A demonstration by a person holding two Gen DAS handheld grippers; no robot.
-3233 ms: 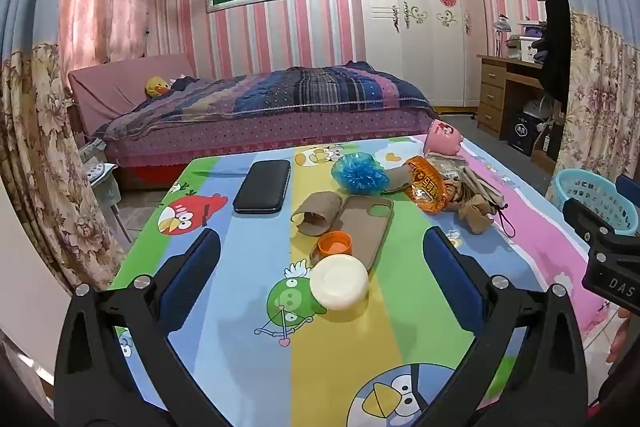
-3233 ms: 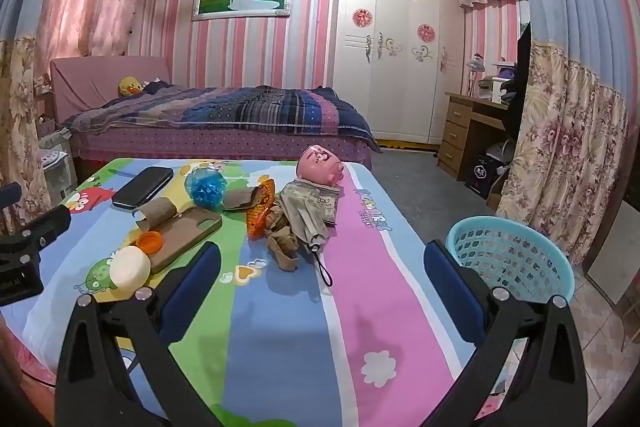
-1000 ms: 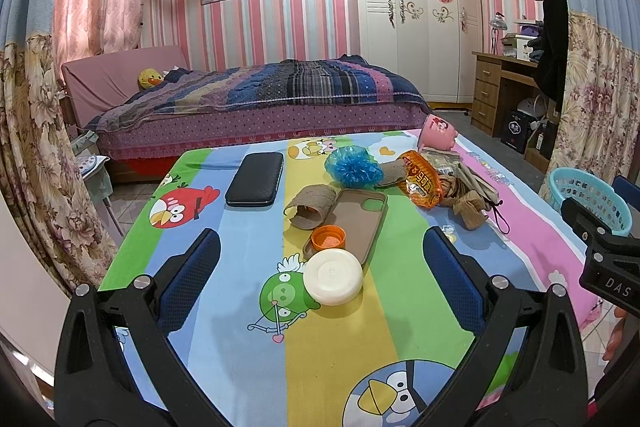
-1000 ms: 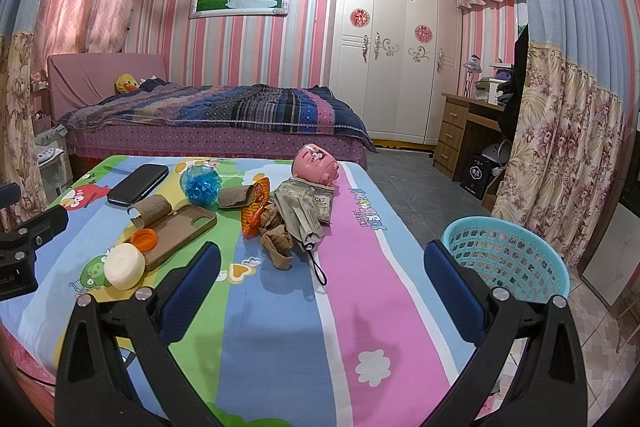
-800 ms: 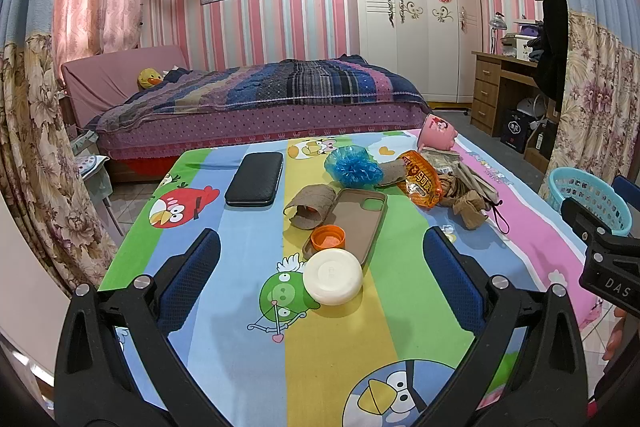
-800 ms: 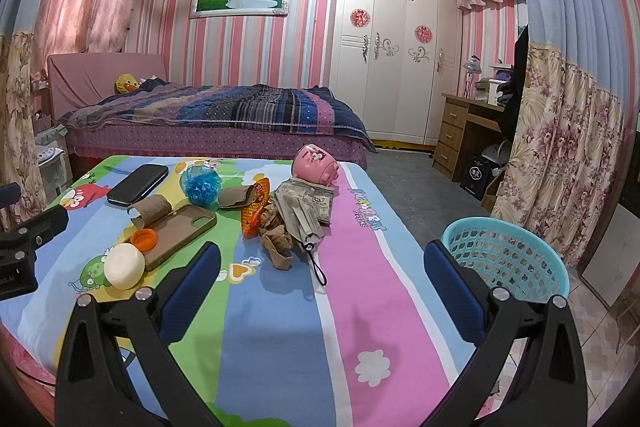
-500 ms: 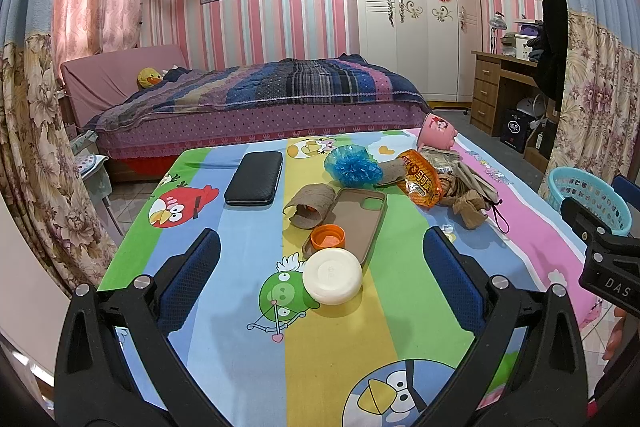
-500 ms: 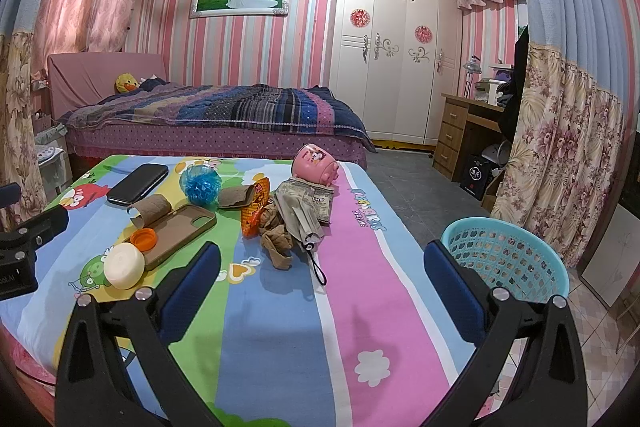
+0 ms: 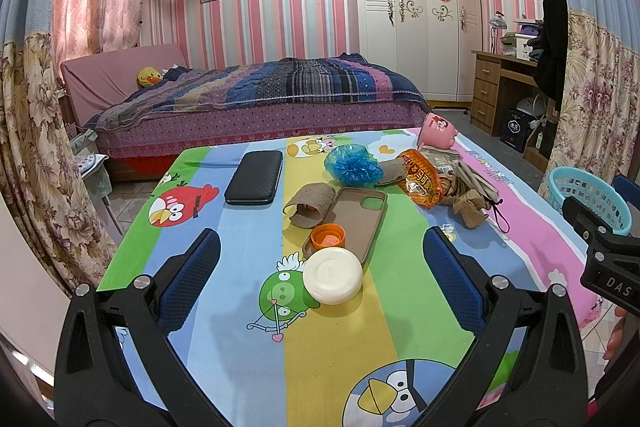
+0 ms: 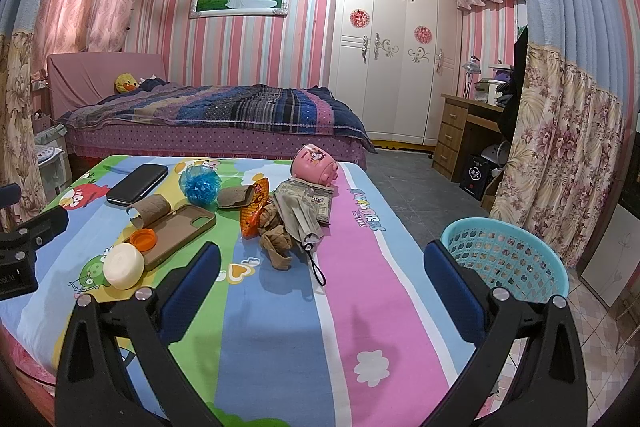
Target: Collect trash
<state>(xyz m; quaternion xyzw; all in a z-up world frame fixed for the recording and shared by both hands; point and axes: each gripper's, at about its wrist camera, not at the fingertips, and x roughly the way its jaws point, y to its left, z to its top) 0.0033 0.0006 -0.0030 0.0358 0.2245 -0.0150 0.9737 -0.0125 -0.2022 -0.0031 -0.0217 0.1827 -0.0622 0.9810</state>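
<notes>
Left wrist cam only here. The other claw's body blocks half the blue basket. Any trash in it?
Observer: The right wrist view shows the blue basket whole. No trash is visible in it, though its bottom is out of sight.
Operator: Right claw holding anything?
Observer: No. The right claw is open over the table, with nothing between its fingers.
Operator: Where does the basket sit?
Observer: On the floor, off the table's right edge. A finger hides whether they touch.
</notes>
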